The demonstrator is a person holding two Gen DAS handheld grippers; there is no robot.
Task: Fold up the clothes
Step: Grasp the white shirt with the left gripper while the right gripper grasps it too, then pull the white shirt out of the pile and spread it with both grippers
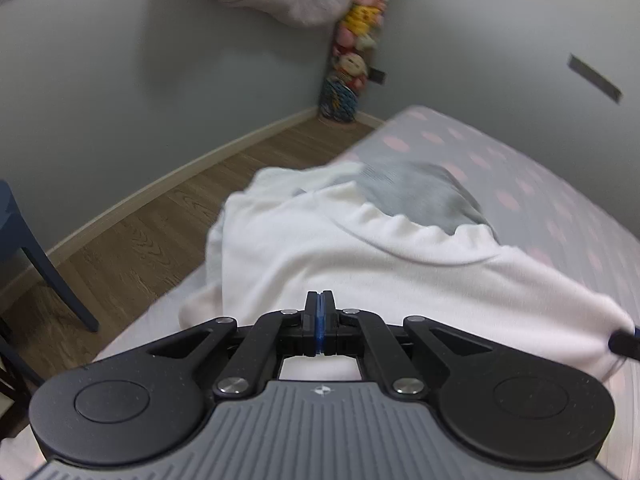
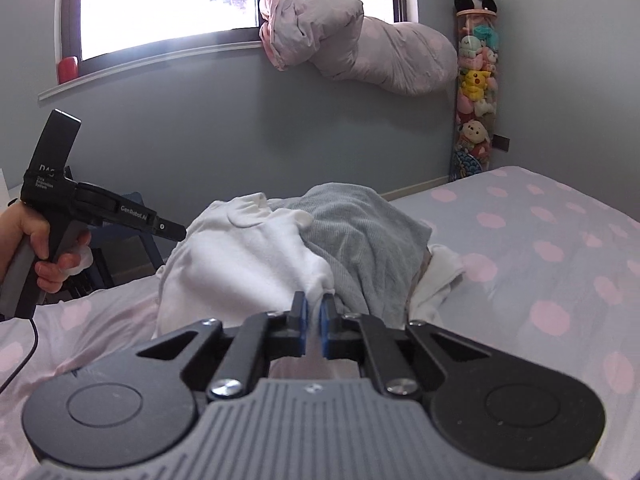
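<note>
A white garment (image 2: 248,256) lies crumpled in a heap on the bed (image 2: 540,240), near the bed's left edge, with a grey garment (image 2: 360,236) bunched against it and partly draped over its right side. In the left wrist view the white cloth (image 1: 320,248) fills the middle, and the grey one (image 1: 420,192) sits beyond it.

The left tool (image 1: 319,322) has its blue pads pressed together with no gap; its tips sit at the near edge of the white cloth, but whether any cloth is pinched between them cannot be told. In the right wrist view that same tool (image 2: 176,233) reaches the heap's left side, held by a hand (image 2: 44,252).

The right tool (image 2: 314,326) is clenched on a pulled-up corner of the white garment, a thin strip of cloth showing between its pads.

The bed has a grey sheet with pink dots. Beyond it are a grey wall (image 2: 200,132), a window (image 2: 168,4), a rolled quilt (image 2: 360,40) on the sill, and a clear tube of plush toys (image 2: 476,92) in the corner. A wood floor (image 1: 160,232) shows left of the bed.
</note>
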